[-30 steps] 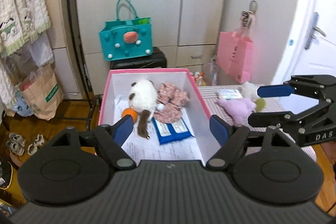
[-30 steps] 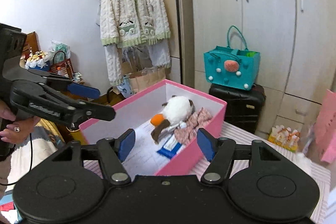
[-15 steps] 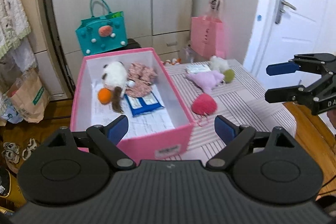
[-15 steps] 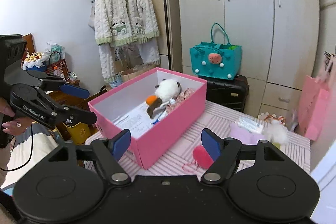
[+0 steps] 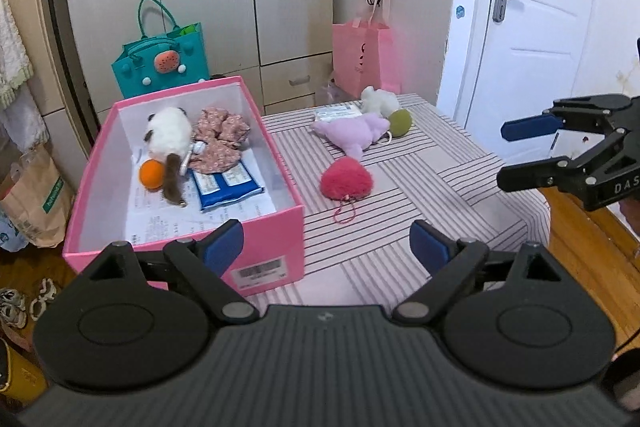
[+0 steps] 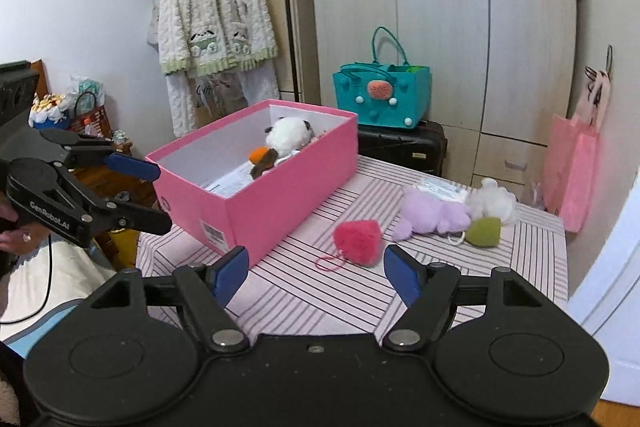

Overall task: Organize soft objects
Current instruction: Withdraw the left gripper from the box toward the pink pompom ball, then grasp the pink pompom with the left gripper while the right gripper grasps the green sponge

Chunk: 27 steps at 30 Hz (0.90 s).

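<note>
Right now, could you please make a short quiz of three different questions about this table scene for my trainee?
1. True or false: the pink box holds nothing.
2. Which soft thing lies nearest the box on the striped table? A) red pompom B) purple plush toy C) green pompom
3. Fill in: both the left tool and the right tool are ____ and hold nothing.

Key: 1 false; 2 A; 3 open.

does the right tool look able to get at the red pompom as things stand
Probably yes. The red pompom lies alone on the striped cloth just ahead of the open, empty right tool, apart from the pink box and the purple toy.
</note>
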Tool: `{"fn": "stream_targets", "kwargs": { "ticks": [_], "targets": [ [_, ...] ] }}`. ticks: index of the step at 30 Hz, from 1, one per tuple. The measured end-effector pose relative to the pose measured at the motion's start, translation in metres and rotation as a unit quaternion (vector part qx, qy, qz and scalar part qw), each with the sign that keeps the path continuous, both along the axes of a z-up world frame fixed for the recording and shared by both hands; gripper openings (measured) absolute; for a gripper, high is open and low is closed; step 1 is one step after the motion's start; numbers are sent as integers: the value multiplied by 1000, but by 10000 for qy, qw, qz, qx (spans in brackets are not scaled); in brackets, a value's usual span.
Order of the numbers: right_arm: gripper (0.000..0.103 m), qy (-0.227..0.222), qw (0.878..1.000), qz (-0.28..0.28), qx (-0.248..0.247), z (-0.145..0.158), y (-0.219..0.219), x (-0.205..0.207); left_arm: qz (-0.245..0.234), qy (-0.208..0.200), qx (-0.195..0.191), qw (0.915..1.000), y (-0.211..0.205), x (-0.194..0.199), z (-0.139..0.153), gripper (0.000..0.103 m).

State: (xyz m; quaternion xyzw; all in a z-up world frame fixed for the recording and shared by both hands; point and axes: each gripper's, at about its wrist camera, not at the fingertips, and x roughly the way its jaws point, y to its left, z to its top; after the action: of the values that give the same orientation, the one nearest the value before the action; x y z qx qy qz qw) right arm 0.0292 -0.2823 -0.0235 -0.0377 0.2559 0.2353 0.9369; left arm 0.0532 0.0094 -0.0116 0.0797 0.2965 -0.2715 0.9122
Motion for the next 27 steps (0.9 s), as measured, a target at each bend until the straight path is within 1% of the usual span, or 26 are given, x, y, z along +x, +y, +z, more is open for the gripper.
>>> {"fn": "stream_targets", "kwargs": {
  "ticks": [2,4,7,9,12,15,17,19,21,22,24,27],
  "targets": [
    [80,7,9999,-26,97,-5,-9,3,-146,147,-146,9997,-9,4,-5,90],
    [91,-11,9998,-106,160,-11,-17,6,-240,300,-258,9989,-19,8,-10,90],
    [91,-25,9993,-330,161,-21,-29,17,-354,359,-300,9983,-35,16,-18,91],
    [91,24,9987,-471,212,-28,-39,27,-360,313,-331,9983,-46,22,-22,92],
    [91,-71,9963,-752,417,-40,-59,42,-317,181,-393,9986,-60,32,-27,96],
    [91,-468,9924,-988,568,-54,-77,55,-306,91,-514,9982,-74,41,-32,98],
    [91,-711,9894,-1147,531,-62,-87,65,-268,42,-590,9979,-82,46,-35,99],
    [91,-687,9887,-1284,366,-68,-94,80,-212,-63,-603,9979,-92,50,-41,101],
    [91,-651,9887,-1317,310,-72,-99,94,-99,-222,-520,9983,-101,53,-49,101],
    [91,-707,9889,-1260,346,-74,-102,98,-36,-308,-437,9986,-105,54,-53,101],
    [91,-721,9896,-1188,380,-75,-105,105,54,-504,-144,9986,-118,56,-63,101],
    [91,-395,9910,-1151,554,-79,-112,120,145,-714,168,9972,-134,59,-74,101]
  ]
}}
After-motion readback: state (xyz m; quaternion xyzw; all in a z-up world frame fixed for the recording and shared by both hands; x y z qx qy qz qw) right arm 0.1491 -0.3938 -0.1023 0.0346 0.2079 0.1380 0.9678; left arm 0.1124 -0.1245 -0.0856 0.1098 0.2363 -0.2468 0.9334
